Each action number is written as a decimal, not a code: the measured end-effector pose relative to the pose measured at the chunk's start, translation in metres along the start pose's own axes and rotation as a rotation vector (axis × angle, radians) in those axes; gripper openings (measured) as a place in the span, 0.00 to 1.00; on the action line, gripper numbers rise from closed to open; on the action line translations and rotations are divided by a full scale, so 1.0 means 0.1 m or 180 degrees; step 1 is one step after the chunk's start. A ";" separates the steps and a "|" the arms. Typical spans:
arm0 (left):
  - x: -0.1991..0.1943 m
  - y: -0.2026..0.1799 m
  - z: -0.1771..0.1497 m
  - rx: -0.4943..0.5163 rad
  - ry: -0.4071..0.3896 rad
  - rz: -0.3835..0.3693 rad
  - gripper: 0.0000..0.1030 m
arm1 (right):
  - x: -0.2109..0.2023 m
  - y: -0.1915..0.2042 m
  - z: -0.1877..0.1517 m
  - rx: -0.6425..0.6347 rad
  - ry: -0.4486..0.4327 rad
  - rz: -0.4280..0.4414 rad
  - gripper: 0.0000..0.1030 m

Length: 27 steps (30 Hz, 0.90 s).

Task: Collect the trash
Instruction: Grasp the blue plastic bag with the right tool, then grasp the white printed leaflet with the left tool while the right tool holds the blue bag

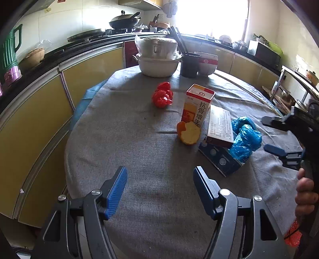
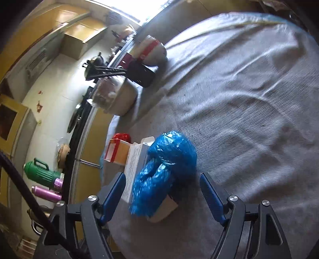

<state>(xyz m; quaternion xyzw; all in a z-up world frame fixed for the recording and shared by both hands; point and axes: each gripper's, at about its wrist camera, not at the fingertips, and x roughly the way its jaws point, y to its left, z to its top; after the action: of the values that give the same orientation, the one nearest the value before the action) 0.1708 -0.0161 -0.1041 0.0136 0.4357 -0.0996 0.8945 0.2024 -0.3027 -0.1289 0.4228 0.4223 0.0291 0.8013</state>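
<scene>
Across the round table, grey cloth; yellow cabinets behind.

three boxes — two plastic wads, one peel

Crumpled bag blue; wad red; carton orange-white; tablecloth grey.

Yellow-fronted kitchen cabinets under a dark counter, white tiled walls, glaring window.
</scene>
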 end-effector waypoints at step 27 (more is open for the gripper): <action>0.61 -0.97 0.73 0.0383 0.0447 -0.0495 0.67 | -0.53 0.16 -0.34 -0.1375 -0.0805 -0.1144 0.58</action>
<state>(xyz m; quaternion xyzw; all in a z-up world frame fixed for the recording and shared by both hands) 0.2459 -0.1293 -0.1008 0.0404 0.4903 -0.1935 0.8488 0.1496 -0.2920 -0.0931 0.1616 0.3713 -0.0768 0.9111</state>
